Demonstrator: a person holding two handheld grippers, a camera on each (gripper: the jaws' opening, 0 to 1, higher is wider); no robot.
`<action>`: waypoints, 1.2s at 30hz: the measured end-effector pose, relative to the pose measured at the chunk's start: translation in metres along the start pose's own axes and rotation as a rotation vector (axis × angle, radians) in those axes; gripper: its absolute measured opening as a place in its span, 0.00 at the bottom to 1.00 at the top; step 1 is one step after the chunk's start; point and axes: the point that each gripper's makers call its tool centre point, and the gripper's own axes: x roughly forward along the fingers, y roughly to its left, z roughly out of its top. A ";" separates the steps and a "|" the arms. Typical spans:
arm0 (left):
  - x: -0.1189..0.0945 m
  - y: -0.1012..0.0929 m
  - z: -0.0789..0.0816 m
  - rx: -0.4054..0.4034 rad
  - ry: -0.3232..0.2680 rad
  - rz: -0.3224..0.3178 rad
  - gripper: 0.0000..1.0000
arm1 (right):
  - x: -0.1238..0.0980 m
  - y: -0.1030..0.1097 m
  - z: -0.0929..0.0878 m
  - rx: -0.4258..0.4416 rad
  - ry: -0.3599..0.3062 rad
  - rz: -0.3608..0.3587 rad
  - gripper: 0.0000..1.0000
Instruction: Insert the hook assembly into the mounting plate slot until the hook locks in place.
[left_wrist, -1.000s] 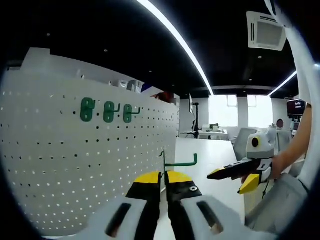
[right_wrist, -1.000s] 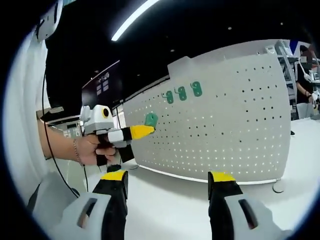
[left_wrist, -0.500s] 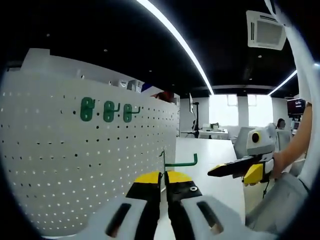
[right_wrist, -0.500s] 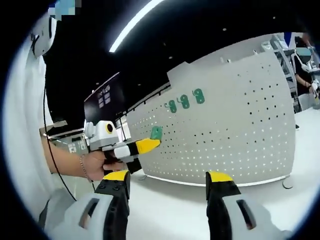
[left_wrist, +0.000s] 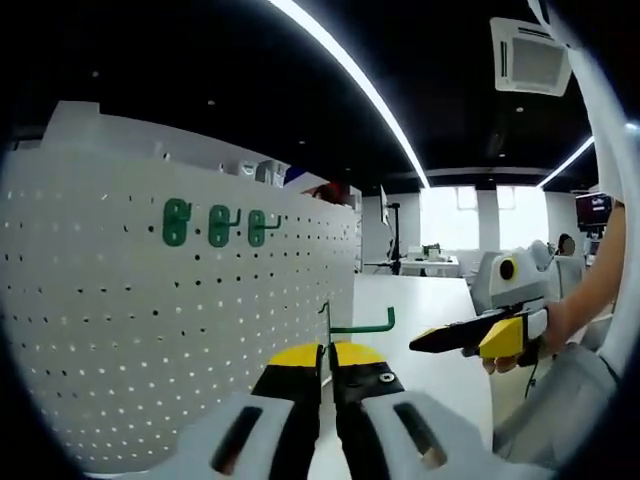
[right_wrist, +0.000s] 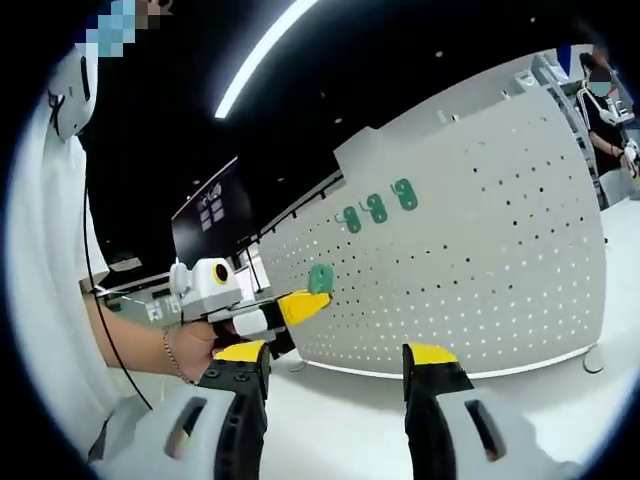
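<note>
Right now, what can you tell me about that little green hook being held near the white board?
The green hook looks like thin bent metal wire with a flat, rounded green backplate, seen in the right gripper view. Its rod runs sideways and curls up at the tip. The left claw is shut on it, its yellow-tipped jaws pinching its base. It is held in the air short of the white pegboard, not yet touching it. Three similar green hooks already hang on that board.
</note>
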 end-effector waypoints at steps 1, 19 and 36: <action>0.000 -0.001 0.000 0.002 0.000 -0.001 0.03 | 0.002 0.001 0.001 0.002 -0.002 0.005 0.52; -0.001 -0.002 0.002 0.000 -0.001 0.012 0.03 | 0.032 0.013 0.019 0.009 -0.051 0.045 0.44; -0.002 -0.006 0.002 -0.005 -0.003 0.012 0.03 | 0.054 0.022 0.025 0.013 -0.052 0.080 0.43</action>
